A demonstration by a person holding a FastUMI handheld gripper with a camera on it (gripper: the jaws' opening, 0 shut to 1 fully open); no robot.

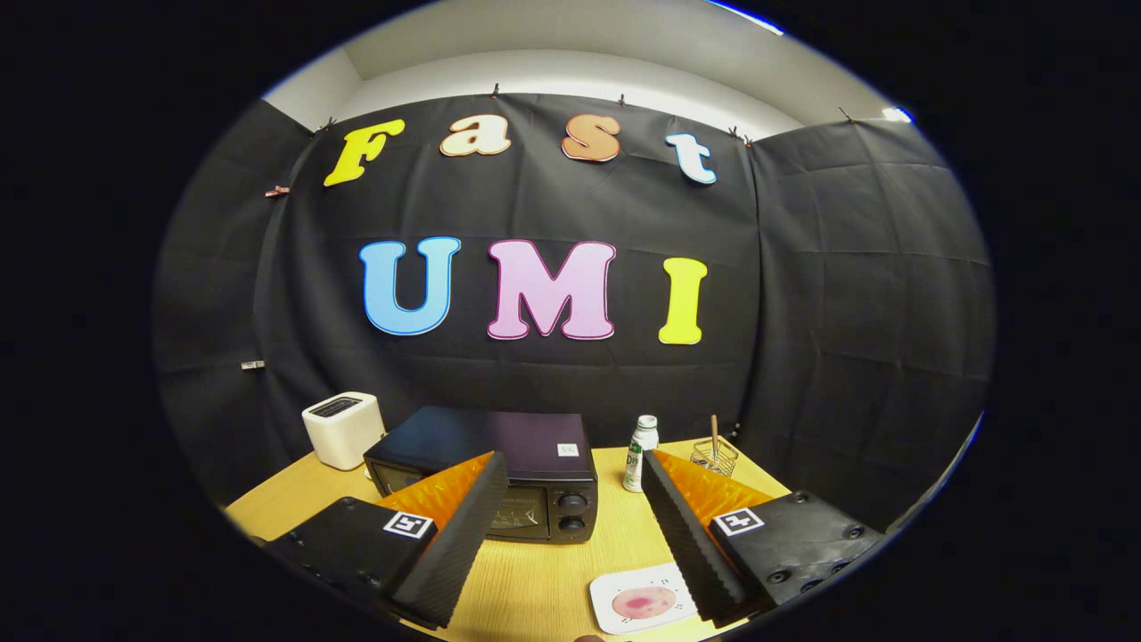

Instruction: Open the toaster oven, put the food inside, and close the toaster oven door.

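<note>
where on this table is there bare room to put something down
Bare wooden table lies between the open gripper fingers, bordered by the black toaster oven behind and the white plate of pink food nearby. A narrower strip separates oven from white bottle. Crowded: white toaster beside the oven, wire holder by the bottle.

Riding behind the wide-apart jaws, the camera looks level across the table [535, 580] toward the near booth wall.

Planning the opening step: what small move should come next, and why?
Probably ease the gripper forward toward the toaster oven. Its door looks closed, the fingers are spread open holding nothing, and the food on the plate waits untouched beside them.
</note>
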